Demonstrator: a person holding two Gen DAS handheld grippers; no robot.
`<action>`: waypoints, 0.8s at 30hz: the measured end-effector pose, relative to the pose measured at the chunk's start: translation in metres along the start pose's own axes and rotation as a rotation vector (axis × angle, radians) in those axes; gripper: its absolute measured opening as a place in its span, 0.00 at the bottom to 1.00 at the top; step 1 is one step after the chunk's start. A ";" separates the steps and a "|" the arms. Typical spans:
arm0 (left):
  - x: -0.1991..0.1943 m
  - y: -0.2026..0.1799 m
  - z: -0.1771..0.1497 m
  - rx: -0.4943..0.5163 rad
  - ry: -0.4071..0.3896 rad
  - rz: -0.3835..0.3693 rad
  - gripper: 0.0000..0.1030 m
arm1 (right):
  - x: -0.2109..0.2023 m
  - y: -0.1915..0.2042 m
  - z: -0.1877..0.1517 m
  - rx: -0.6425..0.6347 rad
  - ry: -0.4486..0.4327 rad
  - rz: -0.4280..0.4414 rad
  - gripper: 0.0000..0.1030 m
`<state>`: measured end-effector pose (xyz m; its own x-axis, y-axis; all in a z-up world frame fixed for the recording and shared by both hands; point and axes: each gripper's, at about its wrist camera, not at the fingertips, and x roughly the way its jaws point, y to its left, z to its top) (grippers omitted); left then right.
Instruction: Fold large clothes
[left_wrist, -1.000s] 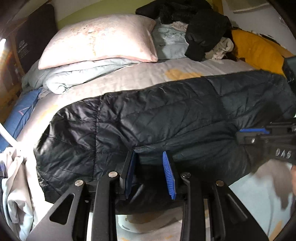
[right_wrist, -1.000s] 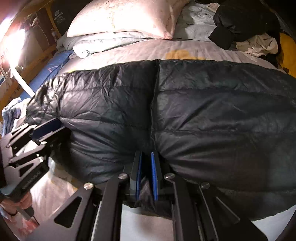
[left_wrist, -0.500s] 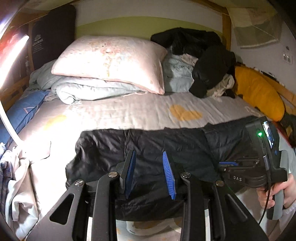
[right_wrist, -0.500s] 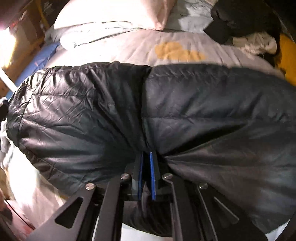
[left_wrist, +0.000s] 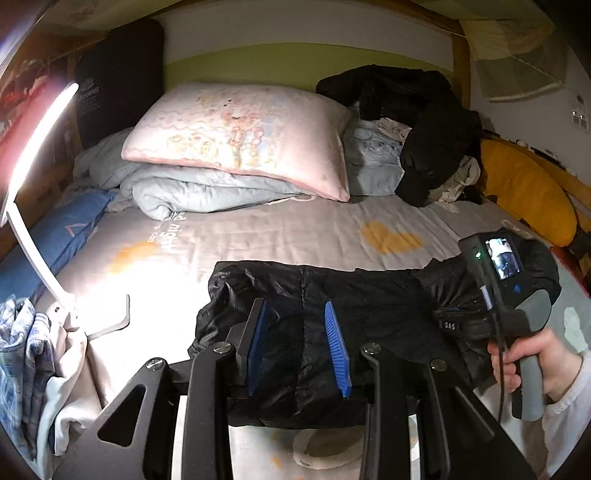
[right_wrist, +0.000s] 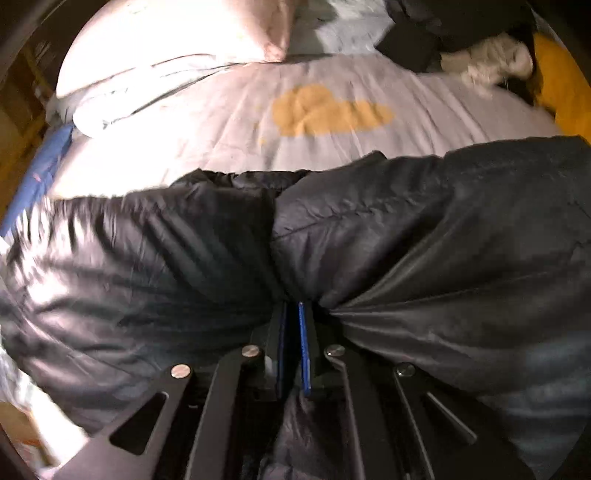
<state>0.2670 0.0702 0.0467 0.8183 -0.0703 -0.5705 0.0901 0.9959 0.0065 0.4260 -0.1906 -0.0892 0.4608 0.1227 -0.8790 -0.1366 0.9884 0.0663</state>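
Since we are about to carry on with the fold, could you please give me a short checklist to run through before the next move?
1. Right gripper hold on the black jacket: ok. Its jaws are pinched shut on fabric and creases radiate from them.
2. Left gripper hold: ok. A thick fold of the jacket fills its jaws.
3. Landing space: ok. The bed sheet lies bare between the jacket and the pillow.
4. Lamp clearance: ok. It stands apart from the jacket's left end.
5. Layers lined up: cannot tell. The near edge is hidden under the grippers.
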 end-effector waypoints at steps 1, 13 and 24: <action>0.000 0.003 0.002 -0.011 0.005 -0.006 0.30 | -0.001 0.001 0.001 0.002 0.009 -0.006 0.04; -0.003 0.009 0.008 -0.026 -0.004 0.009 0.34 | -0.006 -0.013 0.013 0.081 -0.004 0.062 0.04; -0.025 0.016 0.011 -0.055 -0.066 0.008 0.66 | -0.166 -0.094 -0.115 0.225 -0.307 0.162 0.80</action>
<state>0.2540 0.0868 0.0698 0.8547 -0.0637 -0.5152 0.0531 0.9980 -0.0354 0.2611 -0.3146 -0.0039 0.6943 0.2658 -0.6688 -0.0495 0.9447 0.3241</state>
